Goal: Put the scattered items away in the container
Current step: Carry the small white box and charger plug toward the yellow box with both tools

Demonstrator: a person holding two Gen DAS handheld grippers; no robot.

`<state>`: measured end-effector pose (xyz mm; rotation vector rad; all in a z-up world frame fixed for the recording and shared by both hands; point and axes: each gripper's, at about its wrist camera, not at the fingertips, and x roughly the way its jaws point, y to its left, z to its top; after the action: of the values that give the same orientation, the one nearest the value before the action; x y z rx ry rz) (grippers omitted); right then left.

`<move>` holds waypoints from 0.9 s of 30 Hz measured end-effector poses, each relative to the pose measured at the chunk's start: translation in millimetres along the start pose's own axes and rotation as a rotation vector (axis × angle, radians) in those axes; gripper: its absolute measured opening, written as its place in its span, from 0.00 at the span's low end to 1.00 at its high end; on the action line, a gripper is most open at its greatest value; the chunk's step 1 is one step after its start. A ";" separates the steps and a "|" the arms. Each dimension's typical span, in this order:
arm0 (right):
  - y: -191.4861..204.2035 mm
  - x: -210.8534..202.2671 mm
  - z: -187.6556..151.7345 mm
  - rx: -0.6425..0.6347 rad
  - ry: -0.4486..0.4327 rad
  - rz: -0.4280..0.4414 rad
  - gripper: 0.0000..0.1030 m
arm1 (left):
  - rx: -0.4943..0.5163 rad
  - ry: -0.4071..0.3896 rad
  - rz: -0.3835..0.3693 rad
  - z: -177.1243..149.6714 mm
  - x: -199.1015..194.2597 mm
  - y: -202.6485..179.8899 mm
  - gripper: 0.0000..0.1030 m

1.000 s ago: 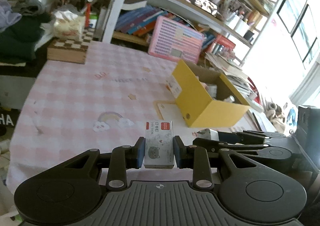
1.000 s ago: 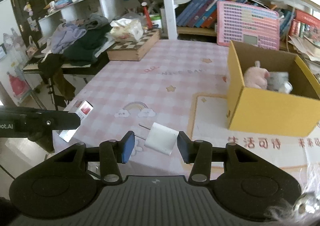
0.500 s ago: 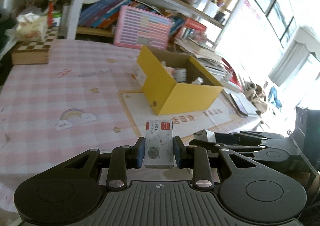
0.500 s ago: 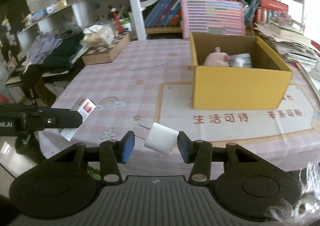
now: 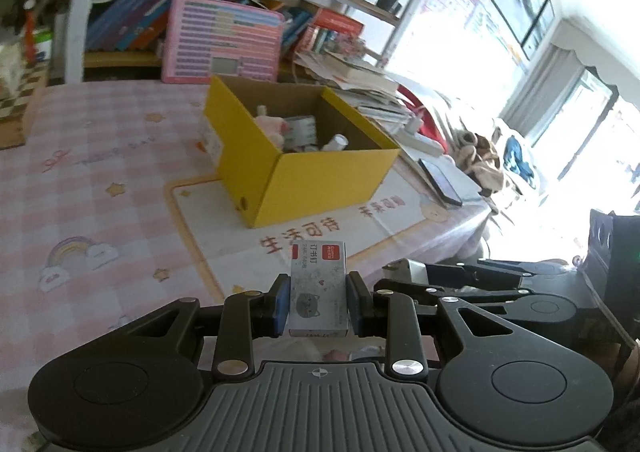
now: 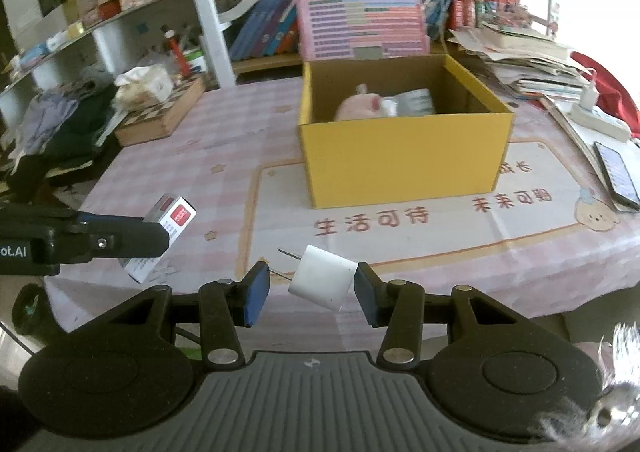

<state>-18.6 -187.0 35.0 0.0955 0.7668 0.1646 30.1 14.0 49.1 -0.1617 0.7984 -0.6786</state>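
Both grippers carry cargo: left gripper (image 5: 318, 306) clamps a staple box (image 5: 318, 284), right gripper (image 6: 312, 288) pinches a white charger (image 6: 322, 278). Ahead across the table sits the yellow box (image 6: 404, 155), squarely before the right.

Open tabletop (image 6: 280, 155) before yellow box (image 6: 404, 155)

In my right view the box (image 6: 404, 167) sits centre frame on the table (image 6: 168, 171), a plush toy (image 6: 356, 107) inside. A chessboard (image 6: 160, 111) lies left of it, a phone (image 6: 618, 175) at right. Between my tongs' tips, lower centre, is a plug (image 6: 322, 278).
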 end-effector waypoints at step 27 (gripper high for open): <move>-73.6 36.0 67.9 -0.010 -0.046 -0.058 0.43 | 0.073 -0.004 -0.062 72.9 82.8 -13.8 0.27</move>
<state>62.5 -254.6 48.4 0.0671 0.7223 0.1107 116.2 -56.1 55.0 -0.1217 0.7659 -0.7643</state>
